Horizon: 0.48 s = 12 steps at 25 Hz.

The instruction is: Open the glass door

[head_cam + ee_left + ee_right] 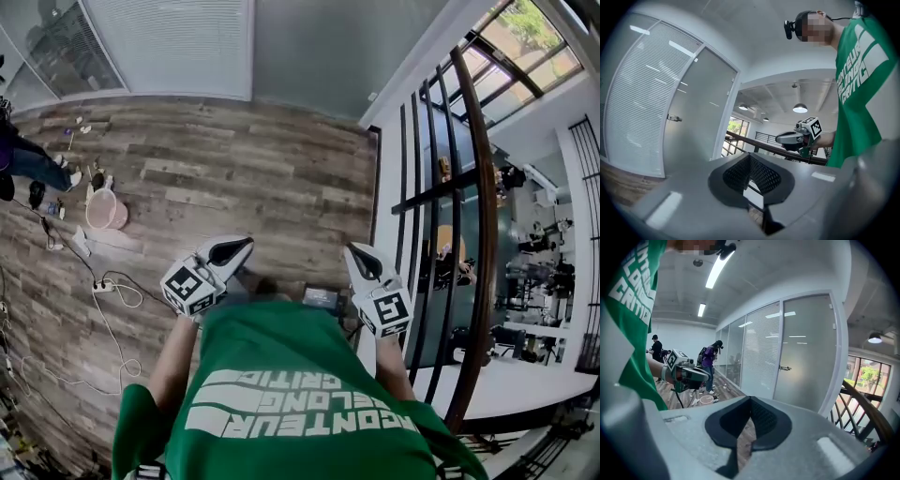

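Note:
The frosted glass door (319, 47) stands shut in its white frame across the wooden floor, some way ahead of me. Its small metal handle (786, 367) shows in the right gripper view, and the door (701, 117) also appears at the left of the left gripper view. My left gripper (239, 246) and right gripper (354, 251) are held side by side at chest height, far from the door. The jaws of the left gripper (750, 157) and of the right gripper (750, 399) meet at the tips, with nothing between them.
A dark railing (473, 234) with a wooden top rail runs along my right side. A pink basin (105, 211), white cables with a power strip (103, 286) and small clutter lie at the left. People stand in the back left (710, 359). A dark box (322, 298) sits by my feet.

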Each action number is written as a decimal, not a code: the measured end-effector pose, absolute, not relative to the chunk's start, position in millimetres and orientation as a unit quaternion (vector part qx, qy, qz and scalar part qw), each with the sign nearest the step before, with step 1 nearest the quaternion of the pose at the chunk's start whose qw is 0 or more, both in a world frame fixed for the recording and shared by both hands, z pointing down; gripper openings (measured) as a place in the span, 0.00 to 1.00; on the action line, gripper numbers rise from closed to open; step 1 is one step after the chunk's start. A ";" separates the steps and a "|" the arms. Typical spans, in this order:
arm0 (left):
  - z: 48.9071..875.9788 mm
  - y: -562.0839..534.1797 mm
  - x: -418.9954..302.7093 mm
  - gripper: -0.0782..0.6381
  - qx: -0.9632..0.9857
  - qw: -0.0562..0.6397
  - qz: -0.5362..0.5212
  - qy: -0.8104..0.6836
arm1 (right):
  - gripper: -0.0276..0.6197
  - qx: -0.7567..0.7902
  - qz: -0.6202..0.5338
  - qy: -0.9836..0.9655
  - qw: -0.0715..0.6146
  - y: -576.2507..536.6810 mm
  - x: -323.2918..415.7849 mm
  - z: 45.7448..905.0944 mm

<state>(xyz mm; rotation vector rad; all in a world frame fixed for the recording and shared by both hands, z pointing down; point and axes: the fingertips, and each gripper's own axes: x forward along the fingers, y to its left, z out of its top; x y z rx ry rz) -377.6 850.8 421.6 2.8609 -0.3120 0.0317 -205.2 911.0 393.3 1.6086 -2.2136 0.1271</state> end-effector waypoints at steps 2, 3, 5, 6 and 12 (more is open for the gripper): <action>418.2 850.7 -376.3 0.12 0.986 0.129 0.018 -0.099 | 0.03 0.586 0.049 -0.785 0.195 912.3 -199.8 392.4; 416.2 850.0 -375.0 0.12 0.987 0.128 0.021 -0.095 | 0.03 0.591 0.050 -0.782 0.193 912.1 -197.0 391.3; 413.1 850.0 -370.4 0.12 0.987 0.129 0.025 -0.089 | 0.03 0.598 0.055 -0.776 0.191 913.1 -190.3 389.6; 412.2 849.4 -367.8 0.12 0.987 0.130 0.026 -0.086 | 0.03 0.601 0.058 -0.773 0.192 913.3 -186.9 389.9; 412.6 834.1 -352.6 0.12 0.988 0.138 0.038 -0.060 | 0.03 0.617 0.071 -0.756 0.205 906.8 -174.8 402.1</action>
